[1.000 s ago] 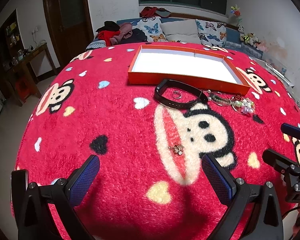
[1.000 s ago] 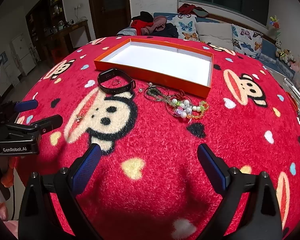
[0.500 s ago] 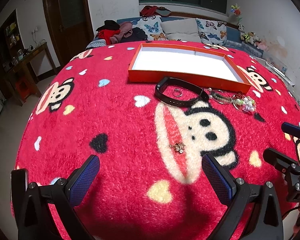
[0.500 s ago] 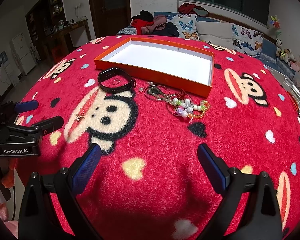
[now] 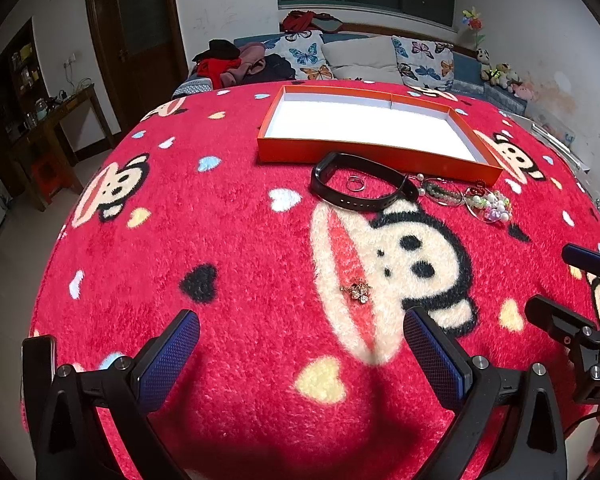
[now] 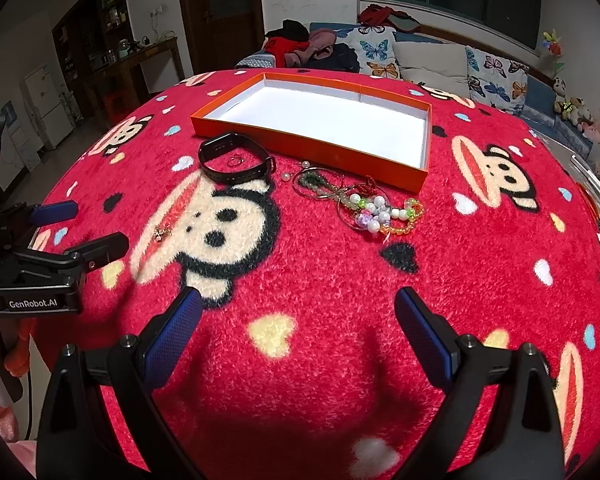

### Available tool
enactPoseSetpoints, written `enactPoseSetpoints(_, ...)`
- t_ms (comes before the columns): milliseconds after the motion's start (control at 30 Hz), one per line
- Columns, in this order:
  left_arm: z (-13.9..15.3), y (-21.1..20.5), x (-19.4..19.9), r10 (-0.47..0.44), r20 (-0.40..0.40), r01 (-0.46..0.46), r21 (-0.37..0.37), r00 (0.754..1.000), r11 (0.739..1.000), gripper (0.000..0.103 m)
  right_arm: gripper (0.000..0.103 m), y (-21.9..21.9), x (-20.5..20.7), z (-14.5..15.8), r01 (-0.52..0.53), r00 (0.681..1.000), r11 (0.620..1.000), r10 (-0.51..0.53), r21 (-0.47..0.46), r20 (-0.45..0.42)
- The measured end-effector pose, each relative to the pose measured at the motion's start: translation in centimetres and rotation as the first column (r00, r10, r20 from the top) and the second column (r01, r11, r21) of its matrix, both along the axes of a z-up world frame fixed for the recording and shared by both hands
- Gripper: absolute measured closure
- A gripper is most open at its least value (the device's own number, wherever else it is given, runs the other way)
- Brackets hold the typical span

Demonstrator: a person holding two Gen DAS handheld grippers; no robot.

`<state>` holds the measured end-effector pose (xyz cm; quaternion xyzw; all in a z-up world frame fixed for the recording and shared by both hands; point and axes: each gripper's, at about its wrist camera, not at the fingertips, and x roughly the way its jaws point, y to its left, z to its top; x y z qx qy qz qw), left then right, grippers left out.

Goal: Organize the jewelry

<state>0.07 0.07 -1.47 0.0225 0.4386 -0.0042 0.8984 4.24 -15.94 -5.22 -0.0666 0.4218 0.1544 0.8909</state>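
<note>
Left wrist view: both ends of the left gripper (image 5: pixel 300 354) cut off by the bottom edge, blue-padded fingers (image 5: pixel 168 360) spread wide, empty, above the red fleece blanket with cartoon monkey faces (image 5: pixel 240 240); right gripper (image 5: pixel 572 292) only partly in frame at the right edge. Right wrist view: right gripper (image 6: pixel 298 334) fingers likewise wide apart, holding nothing, bases lost off the bottom. Small gold charm (image 5: pixel 356 291) on the blanket just ahead of the left fingers, shape too fine to make out. Farther off, black rubber wristband (image 5: pixel 362 187) lying flat, thin metal ring (image 5: pixel 356 183) inside its loop. Right of it, tangled heap of beaded bracelets (image 6: pixel 360 204), green, white, purple and yellow beads, separate strands hard to tell apart. Beyond, shallow orange cardboard box with white lining (image 6: pixel 320 142), nothing visible inside, near wall hiding a strip of its floor
</note>
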Motion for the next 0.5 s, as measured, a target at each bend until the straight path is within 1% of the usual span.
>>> enactPoseSetpoints(500, -0.17, 0.29, -0.11, 0.004, -0.002, -0.004, 0.004, 1.000, 1.000, 0.000, 0.005, -0.03, 0.02, -0.06, 0.002, 1.000, 1.000, -0.002, 0.003, -0.005)
